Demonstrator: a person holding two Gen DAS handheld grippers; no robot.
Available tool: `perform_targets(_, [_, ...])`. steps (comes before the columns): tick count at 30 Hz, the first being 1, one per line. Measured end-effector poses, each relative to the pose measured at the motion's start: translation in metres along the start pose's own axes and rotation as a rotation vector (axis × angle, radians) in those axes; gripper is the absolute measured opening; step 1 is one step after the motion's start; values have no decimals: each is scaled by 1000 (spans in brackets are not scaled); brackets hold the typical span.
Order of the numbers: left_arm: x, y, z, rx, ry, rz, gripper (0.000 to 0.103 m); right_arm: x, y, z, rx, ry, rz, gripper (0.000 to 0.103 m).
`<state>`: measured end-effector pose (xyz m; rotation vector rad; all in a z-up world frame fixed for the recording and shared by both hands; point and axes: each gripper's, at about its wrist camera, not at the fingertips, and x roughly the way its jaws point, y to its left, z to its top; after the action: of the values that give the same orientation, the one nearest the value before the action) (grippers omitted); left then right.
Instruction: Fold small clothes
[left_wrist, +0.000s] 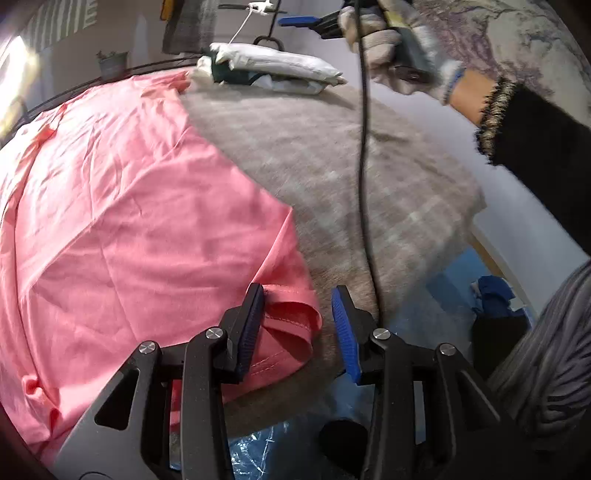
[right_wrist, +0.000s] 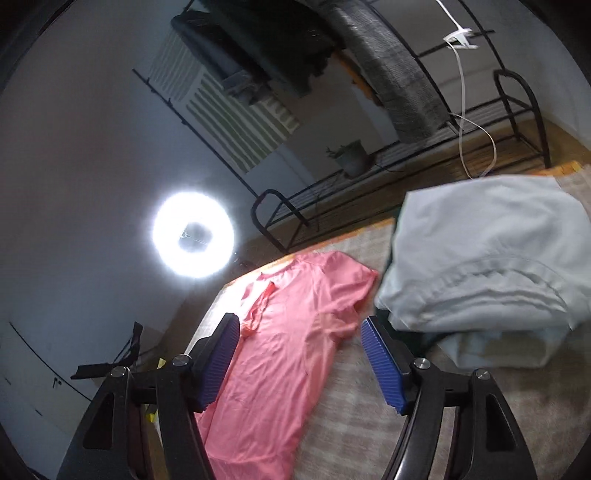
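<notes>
A pink T-shirt (left_wrist: 129, 206) lies spread on a grey cloth-covered table (left_wrist: 332, 166); it also shows in the right wrist view (right_wrist: 291, 332), collar at the far end. My left gripper (left_wrist: 297, 328) is open at the shirt's near hem corner (left_wrist: 291, 328), which bunches between the jaws, next to the left pad. My right gripper (right_wrist: 299, 365) is open and empty, held above the shirt. In the left wrist view it is at the top (left_wrist: 295, 21), in a gloved hand (left_wrist: 376, 33).
A stack of folded pale clothes (right_wrist: 487, 258) sits at the table's far corner, also in the left wrist view (left_wrist: 273, 66). A black cable (left_wrist: 364, 155) hangs across the table. A ring light (right_wrist: 194, 236) and a black metal rack (right_wrist: 406, 162) stand beyond. Blue plastic (left_wrist: 454, 280) lies below the table edge.
</notes>
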<state>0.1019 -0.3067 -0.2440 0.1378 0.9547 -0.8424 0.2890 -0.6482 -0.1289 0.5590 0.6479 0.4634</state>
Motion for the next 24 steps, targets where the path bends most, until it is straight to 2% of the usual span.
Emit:
perform_targets(2, [0,3,0,-23,-7,-7,36,5,-5,-6,-10,40,-13,72])
perform_targets(3, [1,4,2,-28,-11,0,28,6,-5,-6,-21,60,-18,72])
perform_targets(4, [2,5,3,-28,-8,15,5,14,-5,-10,-40,91,-36,72])
perform_targets(5, [3,7,4,-33,-3,26,1,16,-7,-12,-47,106,-44,72])
perform_targets(9, [-13,25,7,-117,-46,-9,0,49,-7,-25,-38,198,-20,71])
perform_targets(12, [-34,31,8,-145,-90,-15,0,84,4,-35,-79,286,-77,68])
perform_targets(15, [-46,37,10,-172,-121,-15,0,113,8,-46,-70,337,-111,67])
perform_targets(16, [-48,39,9,-178,-125,-18,0,126,7,-48,-58,347,-165,67])
perform_targets(20, [-47,43,6,-181,-122,-16,0,156,-9,-48,30,356,-284,60])
perform_targets(22, [-45,44,3,-191,-113,-24,0,161,-14,-43,75,311,-292,60])
perform_targets(24, [-42,46,0,-193,-104,-19,0,167,-17,-36,113,282,-295,51])
